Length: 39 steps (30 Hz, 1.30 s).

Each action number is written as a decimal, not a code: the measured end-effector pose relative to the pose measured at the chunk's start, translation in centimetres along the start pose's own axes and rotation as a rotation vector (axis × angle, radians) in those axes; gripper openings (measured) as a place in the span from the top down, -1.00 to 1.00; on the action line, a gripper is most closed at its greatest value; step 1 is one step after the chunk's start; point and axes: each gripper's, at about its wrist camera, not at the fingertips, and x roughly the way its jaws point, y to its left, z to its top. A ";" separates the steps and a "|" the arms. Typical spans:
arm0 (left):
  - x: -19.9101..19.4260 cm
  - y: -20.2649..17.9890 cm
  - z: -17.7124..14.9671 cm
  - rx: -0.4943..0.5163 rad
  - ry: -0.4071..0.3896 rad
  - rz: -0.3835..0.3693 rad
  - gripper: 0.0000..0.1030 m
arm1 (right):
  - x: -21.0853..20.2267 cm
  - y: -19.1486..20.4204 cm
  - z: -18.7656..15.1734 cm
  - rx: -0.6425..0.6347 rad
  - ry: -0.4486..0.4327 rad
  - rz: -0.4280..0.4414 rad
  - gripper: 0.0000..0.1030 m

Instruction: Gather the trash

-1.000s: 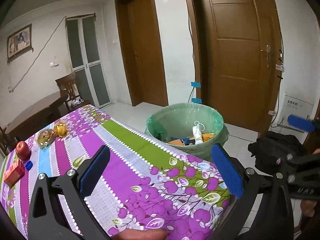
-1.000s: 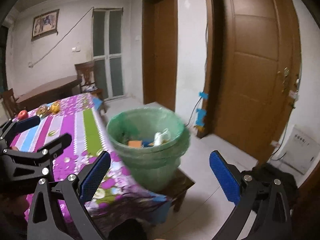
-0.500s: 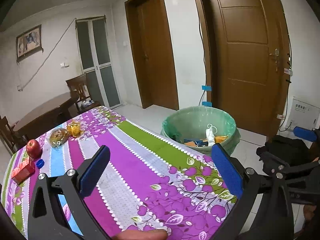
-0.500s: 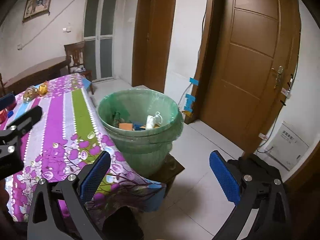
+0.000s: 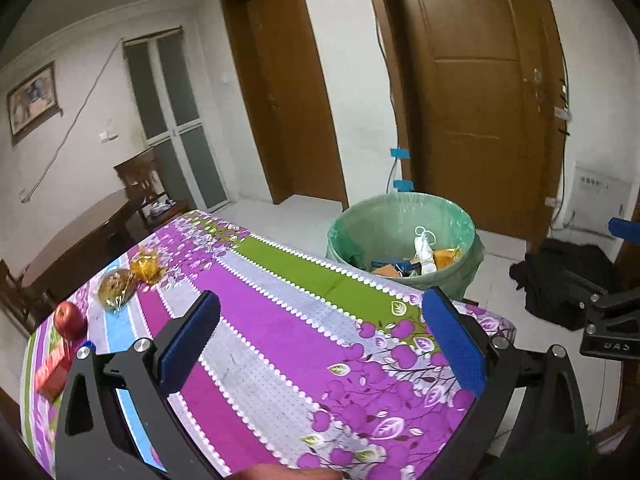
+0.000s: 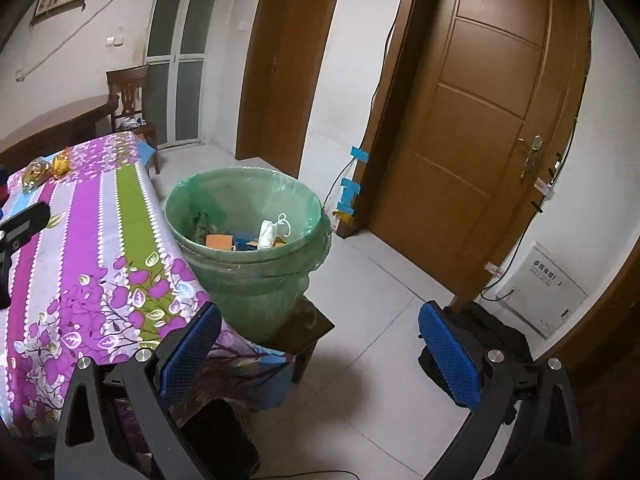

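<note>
A green bin (image 5: 404, 216) lined with a green bag stands past the table's far edge, with several pieces of trash inside; it also shows in the right wrist view (image 6: 248, 200), on a low wooden stool. My left gripper (image 5: 320, 332) is open and empty above the flowered tablecloth (image 5: 280, 320). My right gripper (image 6: 320, 344) is open and empty over the floor, right of the table. On the table's left end lie two wrapped snacks (image 5: 128, 276), a red apple (image 5: 69, 318), a red box (image 5: 50, 372) and a blue cap (image 5: 86, 346).
A black bag (image 5: 560, 276) lies on the floor near the brown door (image 5: 480, 100). A dark wooden table (image 5: 76, 240) and chair (image 5: 140, 184) stand at the back left. The tiled floor (image 6: 380, 380) spreads right of the bin.
Both grippers have pulled back and risen from the bin. The left view now takes in more of the table; the right view has swung to look down on the bin and floor.
</note>
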 end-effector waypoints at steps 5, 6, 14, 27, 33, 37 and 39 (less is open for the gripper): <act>1.1 0.6 0.2 0.005 0.034 -0.055 -0.90 | -0.3 0.4 0.0 0.003 0.014 0.033 -0.92; 1.4 0.7 0.3 0.008 0.043 -0.069 -0.90 | -0.4 0.5 0.1 0.003 0.017 0.040 -0.92; 2.6 1.4 1.1 0.006 0.063 -0.103 -0.90 | -0.1 0.4 0.6 0.022 0.020 0.065 -0.92; 2.4 -0.1 0.4 -0.105 0.099 -0.072 -0.90 | 0.0 -1.5 1.9 0.080 -0.054 -0.011 -0.92; 1.5 -2.8 -0.3 -0.130 0.125 -0.024 -0.89 | 0.9 -2.4 2.5 0.096 -0.048 -0.005 -0.92; 1.0 -3.8 -0.5 -0.169 0.126 -0.012 -0.90 | 1.3 -2.6 1.8 0.087 -0.037 0.006 -0.92; 0.7 -4.3 -0.7 -0.190 0.121 0.003 -0.89 | 1.3 -2.8 1.4 0.097 -0.032 0.008 -0.92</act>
